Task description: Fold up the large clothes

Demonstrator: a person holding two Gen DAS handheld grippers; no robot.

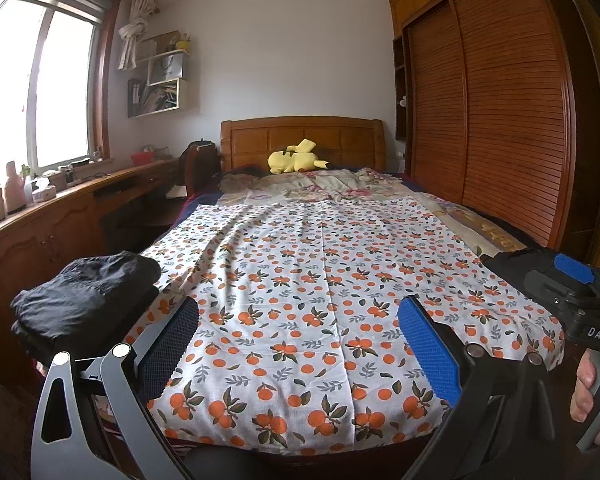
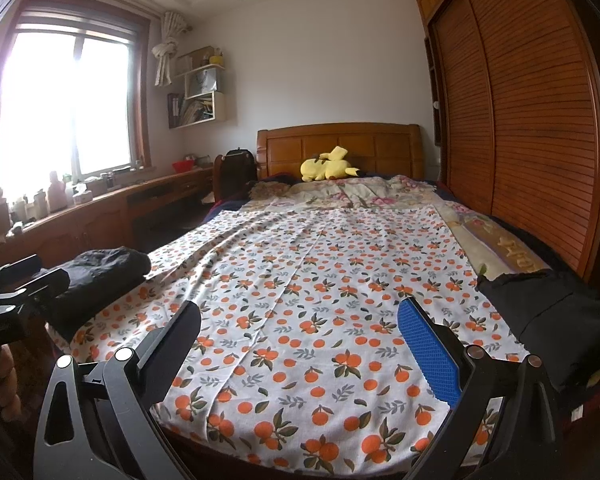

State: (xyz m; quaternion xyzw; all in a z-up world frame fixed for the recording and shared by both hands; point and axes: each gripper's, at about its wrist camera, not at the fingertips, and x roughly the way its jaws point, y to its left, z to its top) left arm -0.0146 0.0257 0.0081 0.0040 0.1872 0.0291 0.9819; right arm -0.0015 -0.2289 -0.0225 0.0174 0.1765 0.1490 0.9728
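Observation:
A folded black garment point(image 1: 84, 300) lies at the bed's near left corner, also in the right wrist view point(image 2: 100, 280). Another black garment point(image 2: 548, 308) lies at the near right corner, partly hidden behind the right gripper's body in the left wrist view point(image 1: 512, 264). Both rest on a white sheet with an orange-fruit print point(image 1: 320, 288), also in the right wrist view point(image 2: 320, 300). My left gripper point(image 1: 300, 344) is open and empty above the bed's foot. My right gripper point(image 2: 300, 340) is open and empty, level with it.
A yellow plush toy point(image 1: 294, 158) lies by the wooden headboard point(image 1: 300, 136). A wardrobe with slatted doors point(image 1: 500, 120) runs along the right. A long wooden desk point(image 1: 60, 208) with bottles stands under the window on the left.

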